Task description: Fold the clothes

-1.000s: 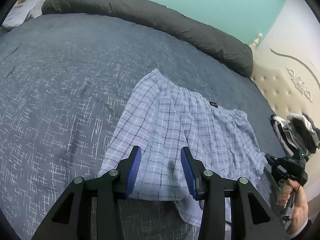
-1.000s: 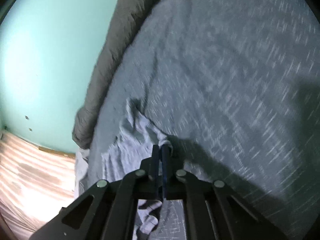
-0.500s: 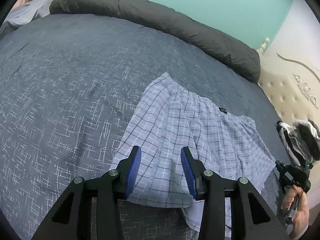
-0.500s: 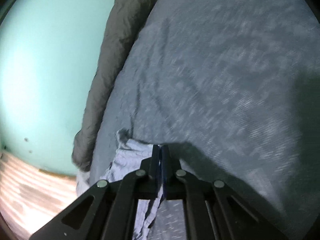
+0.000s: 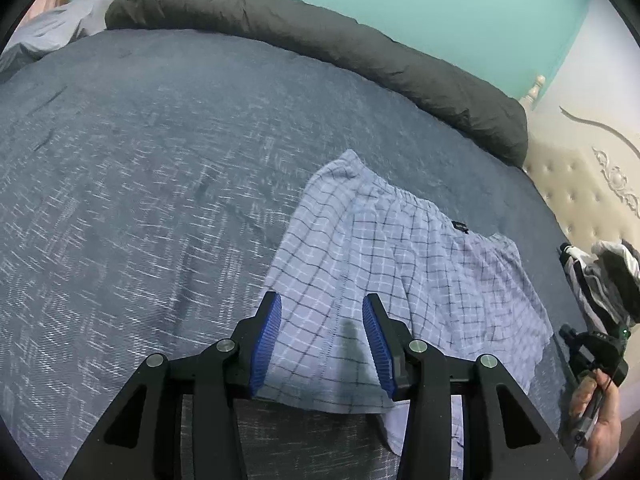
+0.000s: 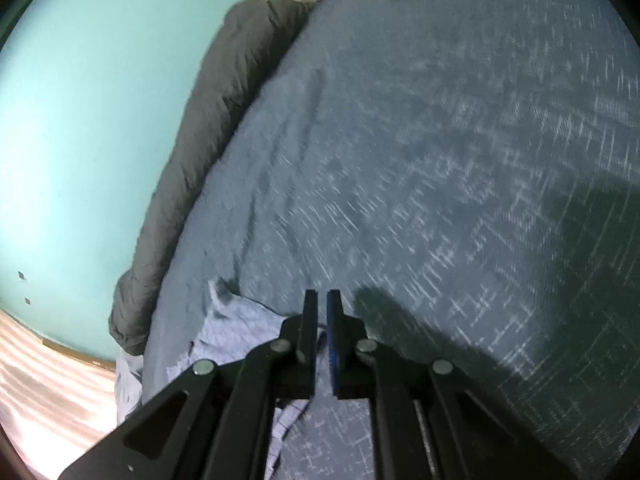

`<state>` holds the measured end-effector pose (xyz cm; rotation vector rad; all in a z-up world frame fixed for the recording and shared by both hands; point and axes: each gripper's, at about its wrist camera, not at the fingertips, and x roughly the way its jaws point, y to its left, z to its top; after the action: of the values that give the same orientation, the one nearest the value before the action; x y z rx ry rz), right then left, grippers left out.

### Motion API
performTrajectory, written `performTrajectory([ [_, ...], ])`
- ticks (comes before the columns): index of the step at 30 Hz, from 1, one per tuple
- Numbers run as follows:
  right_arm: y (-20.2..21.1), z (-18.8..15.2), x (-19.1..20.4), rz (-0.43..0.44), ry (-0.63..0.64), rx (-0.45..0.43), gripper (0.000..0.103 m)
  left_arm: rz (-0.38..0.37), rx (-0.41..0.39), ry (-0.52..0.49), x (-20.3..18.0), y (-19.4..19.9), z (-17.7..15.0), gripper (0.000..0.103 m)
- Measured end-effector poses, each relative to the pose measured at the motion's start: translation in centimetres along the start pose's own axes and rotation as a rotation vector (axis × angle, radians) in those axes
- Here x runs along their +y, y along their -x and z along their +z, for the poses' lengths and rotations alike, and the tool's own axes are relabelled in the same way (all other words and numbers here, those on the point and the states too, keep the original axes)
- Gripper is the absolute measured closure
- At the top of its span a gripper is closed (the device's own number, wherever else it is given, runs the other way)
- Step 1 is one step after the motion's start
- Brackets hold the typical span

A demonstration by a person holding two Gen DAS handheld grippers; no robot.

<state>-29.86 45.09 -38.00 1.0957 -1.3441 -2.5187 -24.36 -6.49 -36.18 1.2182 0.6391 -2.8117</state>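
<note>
Covering nearly everything ahead of both grippers is a bed spread with a dark blue-grey bedspread (image 5: pixel 140 200) flecked with pale threads. Beyond it, far from the left gripper's fingers, rises a teal wall (image 5: pixel 400 0), and along the bed's far edge lies a long rolled charcoal duvet (image 5: pixel 320 40). To the far right of the left gripper stands a cream tufted headboard (image 5: pixel 580 184). A pair of light blue plaid shorts (image 5: pixel 400 260) lies spread flat on the bedspread directly in front of the left gripper, its gathered waistband on the far side and its near hem reaching under the fingers. The left gripper (image 5: pixel 322 300) hovers over that hem with its blue pads apart, the fabric showing between them but not pinched. Off to its right, by the shorts' right edge, a hand (image 5: pixel 600 416) grips the right gripper (image 6: pixel 322 294); its jaws are nearly together with only a thin slit, the shorts lie just below and to their left, and it cannot be told whether any cloth is nipped. A small heap of striped clothing (image 5: pixel 600 276) sits beyond that hand. A tiny black label (image 5: pixel 460 226) marks the waistband.
</note>
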Motion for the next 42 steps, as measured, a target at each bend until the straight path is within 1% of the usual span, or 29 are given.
performTrajectory([
  [5, -0.6, -0.7, 0.0, 0.025, -0.018, 0.01, 0.097, 0.0, 0.038, 0.022, 1.2, -0.2, -0.5, 0.058],
  [9, -1.1, -1.5, 0.8, 0.046, -0.027, 0.021, 0.097, 0.042, 0.06, 0.037, 2.8, -0.1, -0.8, 0.058],
  [10, -1.1, -1.6, 1.0, 0.048, -0.021, 0.019, 0.097, 0.044, 0.066, 0.04, 3.1, -0.1, -0.8, 0.058],
  [12, -0.8, -1.6, 1.2, 0.054, -0.013, 0.015, 0.097, 0.024, 0.079, 0.041, 3.3, -0.2, -1.0, 0.058],
  [13, -0.8, -1.6, 1.4, 0.058, -0.011, 0.014, 0.097, 0.009, 0.088, 0.039, 3.3, -0.4, -1.0, 0.064],
  [14, -0.7, -1.6, 1.4, 0.06, -0.01, 0.015, 0.097, -0.003, 0.099, 0.036, 3.2, -0.6, -1.2, 0.078],
  [15, -0.7, -1.6, 1.4, 0.061, -0.009, 0.016, 0.097, -0.017, 0.111, 0.038, 3.2, -0.9, -1.3, 0.085],
  [16, -0.6, -1.6, 1.4, 0.063, -0.009, 0.017, 0.097, -0.027, 0.12, 0.04, 3.3, -1.0, -1.4, 0.098],
  [17, -0.6, -1.6, 1.4, 0.064, -0.008, 0.018, 0.097, -0.036, 0.128, 0.043, 3.3, -1.1, -1.6, 0.1],
  [21, -0.6, -1.6, 1.6, 0.068, -0.009, 0.018, 0.097, -0.034, 0.094, 0.035, 3.4, -0.1, -1.1, 0.101],
  [24, -0.7, -1.6, 1.7, 0.072, -0.006, 0.02, 0.097, -0.018, 0.063, 0.048, 4.0, 0.9, -0.8, 0.101],
  [25, -0.8, -1.7, 1.7, 0.073, -0.005, 0.022, 0.097, 0.0, 0.06, 0.055, 4.4, 1.0, -0.7, 0.101],
  [28, -0.9, -1.7, 1.9, 0.075, -0.004, 0.027, 0.097, 0.024, 0.071, 0.095, 5.8, 0.4, -0.8, 0.101],
  [30, -0.9, -1.7, 1.8, 0.075, -0.007, 0.028, 0.097, 0.041, 0.066, 0.109, 6.1, 0.1, -0.7, 0.101],
  [35, -0.7, -1.8, 1.6, 0.082, -0.014, 0.032, 0.097, 0.06, 0.048, 0.095, 6.3, 0.7, -0.5, 0.101],
  [38, -0.8, -1.7, 1.6, 0.085, -0.012, 0.038, 0.097, 0.051, 0.058, 0.128, 6.9, 0.5, -0.6, 0.101],
  [42, -1.0, -1.7, 1.6, 0.092, -0.013, 0.054, 0.097, 0.051, 0.07, 0.109, 6.0, 0.1, -0.7, 0.1],
])
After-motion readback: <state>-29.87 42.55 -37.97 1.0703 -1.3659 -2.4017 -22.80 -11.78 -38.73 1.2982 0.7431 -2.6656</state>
